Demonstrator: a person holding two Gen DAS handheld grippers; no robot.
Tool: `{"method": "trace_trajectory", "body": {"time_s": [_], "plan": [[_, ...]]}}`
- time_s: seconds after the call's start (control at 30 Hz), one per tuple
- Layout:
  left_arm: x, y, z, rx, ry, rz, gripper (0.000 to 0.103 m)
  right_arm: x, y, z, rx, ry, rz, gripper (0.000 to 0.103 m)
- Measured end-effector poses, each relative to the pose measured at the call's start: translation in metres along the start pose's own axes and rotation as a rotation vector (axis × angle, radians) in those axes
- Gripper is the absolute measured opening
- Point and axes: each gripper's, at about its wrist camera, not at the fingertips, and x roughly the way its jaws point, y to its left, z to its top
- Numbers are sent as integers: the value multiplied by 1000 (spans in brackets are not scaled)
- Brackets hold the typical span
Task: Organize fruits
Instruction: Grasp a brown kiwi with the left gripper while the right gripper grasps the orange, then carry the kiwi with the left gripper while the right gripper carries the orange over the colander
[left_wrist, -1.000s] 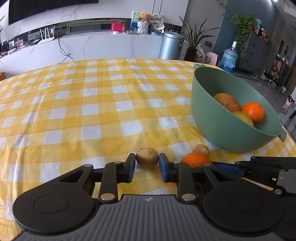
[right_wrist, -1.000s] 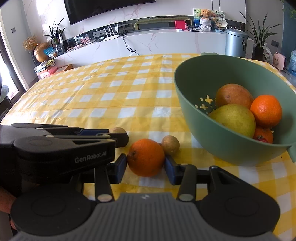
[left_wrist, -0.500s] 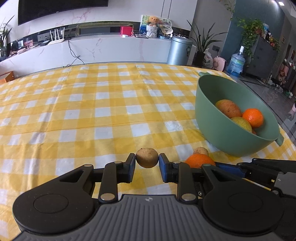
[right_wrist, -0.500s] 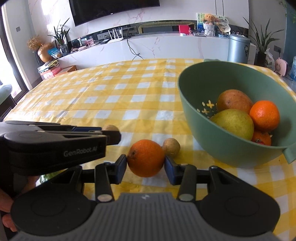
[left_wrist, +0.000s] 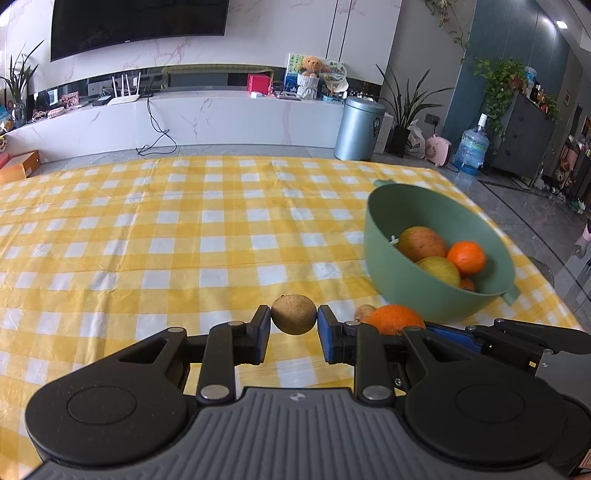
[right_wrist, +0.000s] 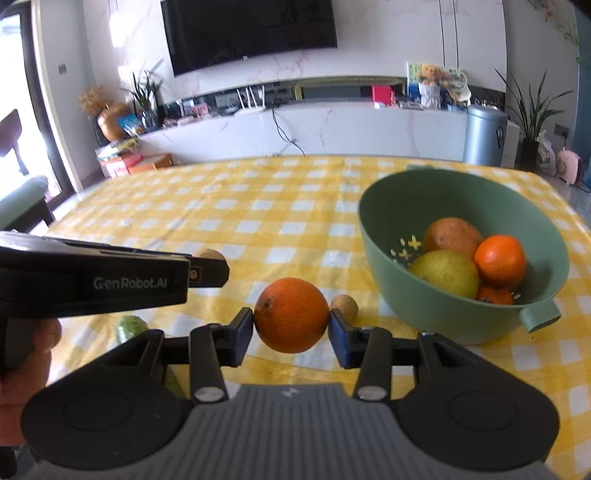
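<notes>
While we hold a fruit in each hand, we are in the carry step: both fruits are off the yellow checked counter (left_wrist: 147, 236) and must go into the green bowl (right_wrist: 436, 306).

On the left side, our left tongs (left_wrist: 293, 320) are almost closed, with the blue pads pressing on a small brown fruit (left_wrist: 294, 314). It hangs in the air between them.

Next to it, our right tongs (right_wrist: 291, 321) are partly open because they squeeze a fat orange (right_wrist: 291, 315). That one is also lifted up.

Over on the right stands the bowl. Inside it we see a brown-red fruit (right_wrist: 452, 234), a yellow-green fruit (right_wrist: 445, 271) and an orange fruit (right_wrist: 500, 260), with a bit more orange peeking out below.

We think the next move is to bring each fruit up over the bowl's rim and let go gently. The bowl wall is tall, so we must go high enough.

What is in the way? Another small brown fruit (right_wrist: 344, 306) lies on the counter just behind the orange, near the bowl. Something green (right_wrist: 131, 326) lies on the counter by our left hand (right_wrist: 26, 354). The two tongs are close side by side, so they could bump if both go to the bowl together.
</notes>
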Motion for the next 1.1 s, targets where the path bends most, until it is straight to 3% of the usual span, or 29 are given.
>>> {"method": "trace_trajectory", "body": {"time_s": [0.2, 0.57, 1.1], "plan": [[-13, -15, 4, 13, -24, -6, 30, -29, -12, 2, 38, -71, -10, 42], [-20, -48, 24, 45, -70, -45, 30, -69, -48, 20, 50, -191, -107, 42], [16, -92, 62, 104, -85, -103, 30, -44, -103, 49, 71, -231, -252, 42]]}}
